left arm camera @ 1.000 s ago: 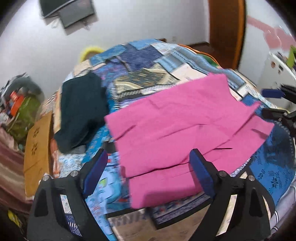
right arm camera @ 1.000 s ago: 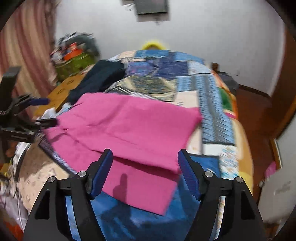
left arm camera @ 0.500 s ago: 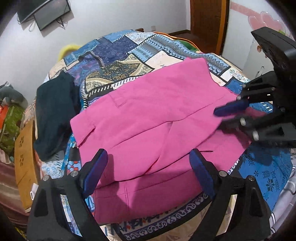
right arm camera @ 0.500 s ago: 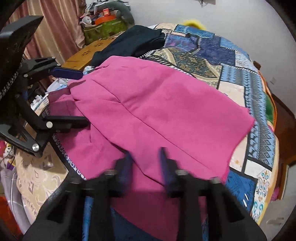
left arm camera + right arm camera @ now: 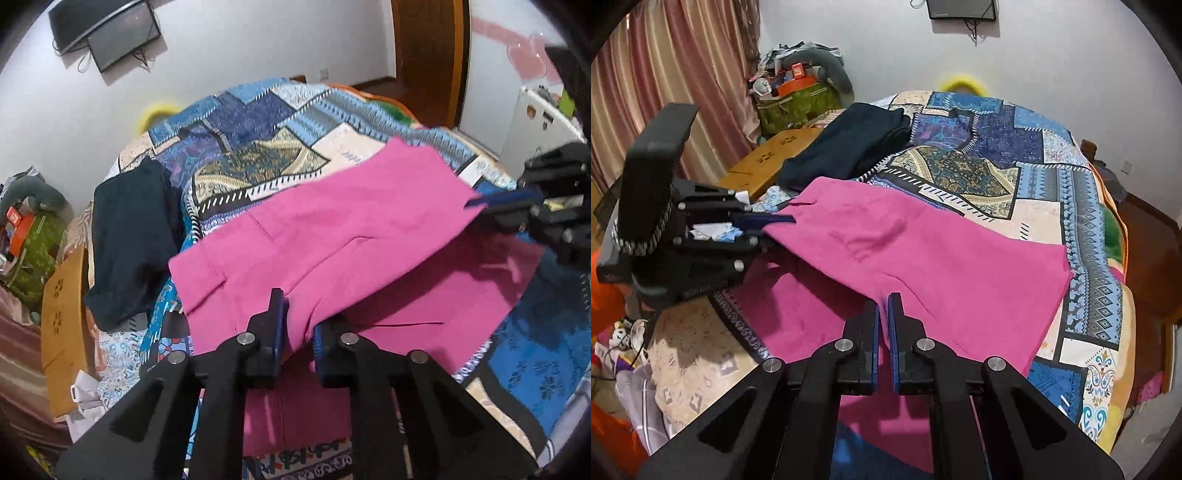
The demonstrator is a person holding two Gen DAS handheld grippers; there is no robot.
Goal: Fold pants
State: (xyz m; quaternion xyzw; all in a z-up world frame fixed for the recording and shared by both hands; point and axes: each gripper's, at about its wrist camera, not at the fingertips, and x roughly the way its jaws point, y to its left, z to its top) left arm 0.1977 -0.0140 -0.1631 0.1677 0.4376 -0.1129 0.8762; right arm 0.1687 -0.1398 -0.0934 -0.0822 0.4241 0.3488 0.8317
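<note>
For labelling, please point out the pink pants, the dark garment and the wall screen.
pink pants (image 5: 960, 266), right wrist view, upper layer.
dark garment (image 5: 129, 236), left wrist view, middle.
wall screen (image 5: 962, 8), right wrist view, dark panel.

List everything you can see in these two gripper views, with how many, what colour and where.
pants: one, pink, spread on the bed, near layer lifted
dark garment: one, navy-black, folded at the bed's far left edge
bedspread: one, blue patchwork, covering the bed
wooden board: one, tan with flower cut-outs, beside the bed
green bag: one, by the curtain, clutter piled on top
curtain: one, pink striped, left wall
screen: one, black, mounted on the white wall
yellow ring: one, behind the bed; what it is cannot be told
door: one, brown wood, far right
left gripper: black with blue pads, just closed on the pants' near edge
right gripper: black with blue pads, shut on the pants' edge
</note>
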